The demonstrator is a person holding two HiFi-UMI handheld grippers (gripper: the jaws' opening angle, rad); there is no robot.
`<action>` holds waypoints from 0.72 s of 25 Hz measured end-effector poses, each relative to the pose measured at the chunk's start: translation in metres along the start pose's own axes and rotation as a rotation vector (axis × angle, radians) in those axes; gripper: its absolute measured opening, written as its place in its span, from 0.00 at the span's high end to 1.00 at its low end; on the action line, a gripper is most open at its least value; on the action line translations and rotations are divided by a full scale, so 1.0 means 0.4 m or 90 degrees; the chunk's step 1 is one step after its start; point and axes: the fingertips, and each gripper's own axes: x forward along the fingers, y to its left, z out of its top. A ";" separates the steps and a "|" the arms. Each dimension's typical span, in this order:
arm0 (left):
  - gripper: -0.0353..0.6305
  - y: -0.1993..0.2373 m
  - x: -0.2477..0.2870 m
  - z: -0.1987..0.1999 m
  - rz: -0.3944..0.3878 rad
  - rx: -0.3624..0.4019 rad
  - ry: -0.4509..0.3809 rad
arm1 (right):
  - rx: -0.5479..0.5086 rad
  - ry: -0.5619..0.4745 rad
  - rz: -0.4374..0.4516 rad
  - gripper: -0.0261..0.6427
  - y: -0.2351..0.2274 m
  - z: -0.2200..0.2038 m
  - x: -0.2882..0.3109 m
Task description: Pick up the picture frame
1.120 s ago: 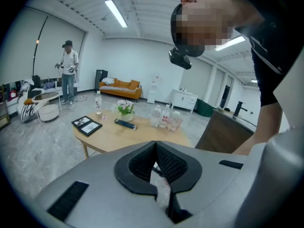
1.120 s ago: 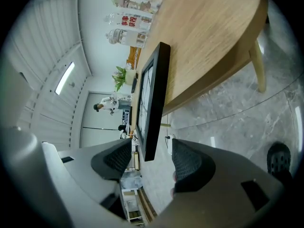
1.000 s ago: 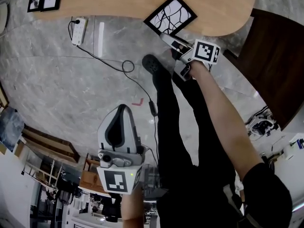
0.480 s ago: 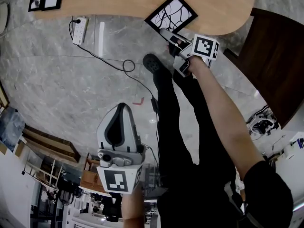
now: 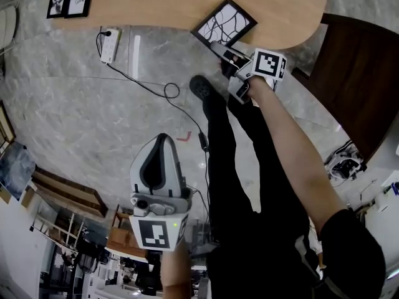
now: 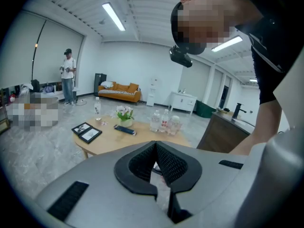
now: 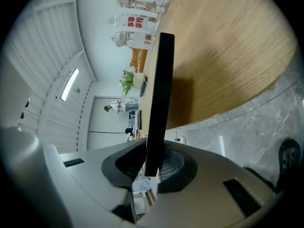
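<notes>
From my end the table reads as light wood, matt, with a fine straight grain; the picture frame has a black moulding, smooth and dull along its edge, round what looks like a white paper print; the floor looks like grey veined stone, polished to a soft sheen; the left gripper has a smooth grey plastic shell, satin rather than glossy; its pads are black and finely ribbed, like rubber; the person's trousers are plain black cloth; the cabinet is dark brown wood, matt.
</notes>
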 end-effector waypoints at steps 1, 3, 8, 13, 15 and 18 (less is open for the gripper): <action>0.93 -0.001 -0.004 0.009 0.001 0.003 -0.002 | -0.001 -0.002 0.012 0.86 0.022 0.005 0.001; 0.93 -0.004 -0.017 0.028 0.001 0.005 -0.004 | 0.000 -0.003 0.018 0.86 0.061 0.006 -0.006; 0.93 -0.036 -0.056 0.120 0.000 0.011 -0.027 | 0.008 0.010 0.001 0.86 0.158 -0.005 -0.063; 0.93 -0.057 -0.073 0.214 -0.010 0.026 -0.060 | 0.005 -0.007 0.017 0.86 0.267 0.033 -0.108; 0.93 -0.069 -0.089 0.255 -0.022 0.029 -0.077 | -0.001 -0.022 0.052 0.86 0.345 0.055 -0.121; 0.93 -0.095 -0.128 0.314 -0.029 0.036 -0.087 | -0.006 -0.038 0.078 0.86 0.460 0.070 -0.168</action>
